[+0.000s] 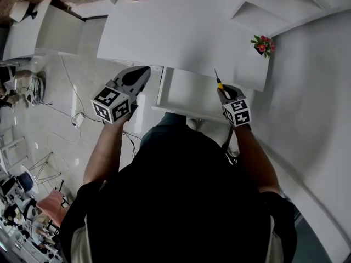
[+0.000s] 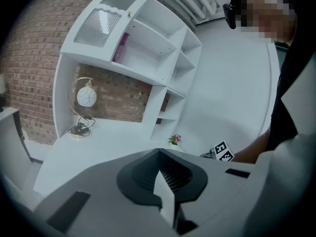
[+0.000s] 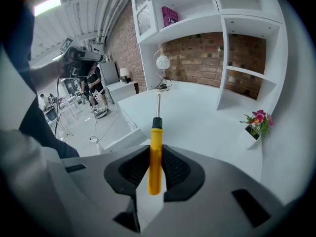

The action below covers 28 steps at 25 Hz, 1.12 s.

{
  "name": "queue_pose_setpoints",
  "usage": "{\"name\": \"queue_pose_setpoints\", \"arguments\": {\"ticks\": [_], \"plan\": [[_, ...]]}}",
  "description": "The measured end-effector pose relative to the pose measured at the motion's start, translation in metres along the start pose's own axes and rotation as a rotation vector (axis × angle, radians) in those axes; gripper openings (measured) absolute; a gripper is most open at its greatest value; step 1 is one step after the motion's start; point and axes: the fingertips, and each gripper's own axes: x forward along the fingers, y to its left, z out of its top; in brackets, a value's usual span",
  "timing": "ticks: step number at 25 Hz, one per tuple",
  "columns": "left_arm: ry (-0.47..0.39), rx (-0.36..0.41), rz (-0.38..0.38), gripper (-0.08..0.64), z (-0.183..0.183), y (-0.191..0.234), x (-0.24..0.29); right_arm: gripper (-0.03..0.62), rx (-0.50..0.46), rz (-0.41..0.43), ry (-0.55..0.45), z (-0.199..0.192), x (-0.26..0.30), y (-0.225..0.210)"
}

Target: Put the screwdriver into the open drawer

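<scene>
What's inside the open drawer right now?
Only bare white bottom shows in the drawer; the screwdriver is not in it, the right claw grips it. The person's body covers the drawer's near end.

In the head view, your own dark torso (image 1: 181, 190) covers the near edge of the drawer (image 1: 189, 92). The screwdriver (image 1: 219, 81) shows only its thin shaft and a bit of yellow handle there. The rest is buried in your right gripper (image 1: 225, 93). The print on the purple book (image 3: 170, 16) is too small to read.
</scene>
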Motion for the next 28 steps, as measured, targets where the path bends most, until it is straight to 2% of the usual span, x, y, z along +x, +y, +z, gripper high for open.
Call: {"name": "queue_pose_setpoints", "arguments": {"ticks": [20, 28], "plan": [[0.035, -0.029, 0.023, 0.015, -0.01, 0.026, 0.02, 0.084, -0.127, 0.122, 0.129, -0.023, 0.055, 0.018], [0.048, -0.049, 0.029, 0.015, -0.013, 0.035, 0.028, 0.084, -0.144, 0.157, 0.181, -0.042, 0.07, 0.019]]}}
